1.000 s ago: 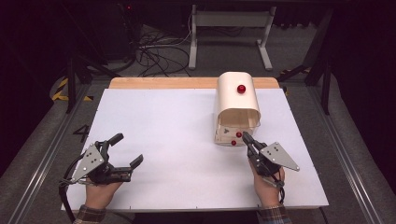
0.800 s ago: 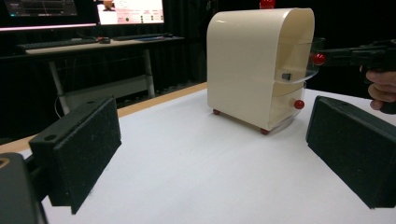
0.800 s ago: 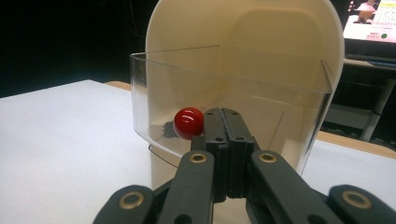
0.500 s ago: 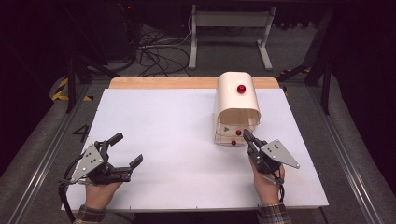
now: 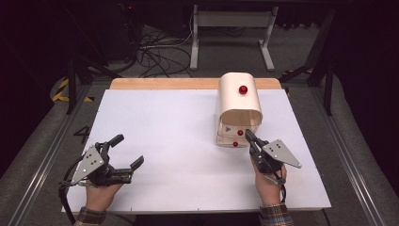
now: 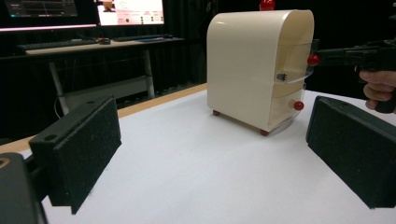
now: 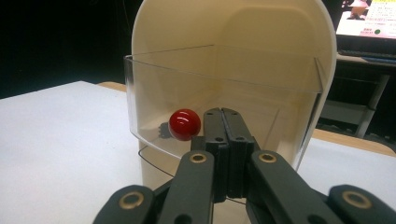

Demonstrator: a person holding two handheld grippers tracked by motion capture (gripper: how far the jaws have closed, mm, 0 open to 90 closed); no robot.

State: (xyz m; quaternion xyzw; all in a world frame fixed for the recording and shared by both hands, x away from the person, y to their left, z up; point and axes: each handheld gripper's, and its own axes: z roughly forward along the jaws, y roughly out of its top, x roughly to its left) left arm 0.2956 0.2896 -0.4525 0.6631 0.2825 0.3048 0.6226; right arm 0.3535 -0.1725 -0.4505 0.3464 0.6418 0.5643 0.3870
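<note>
A cream, round-topped cabinet (image 5: 238,101) with clear drawers, red knobs on their fronts and a red ball on top is seen at the right rear of the white tabletop (image 5: 179,141), the closed right tool (image 5: 248,136) held beside its upper drawer knob (image 5: 240,133), the left tool (image 5: 126,150) held agape, empty.

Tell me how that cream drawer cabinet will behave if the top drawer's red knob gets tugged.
The cabinet looks tall on small red feet, so it may slide or tip. The clear drawer seems thin and probably flexes. The round glossy knob could slip; the shut right gripper sits beside it.
</note>
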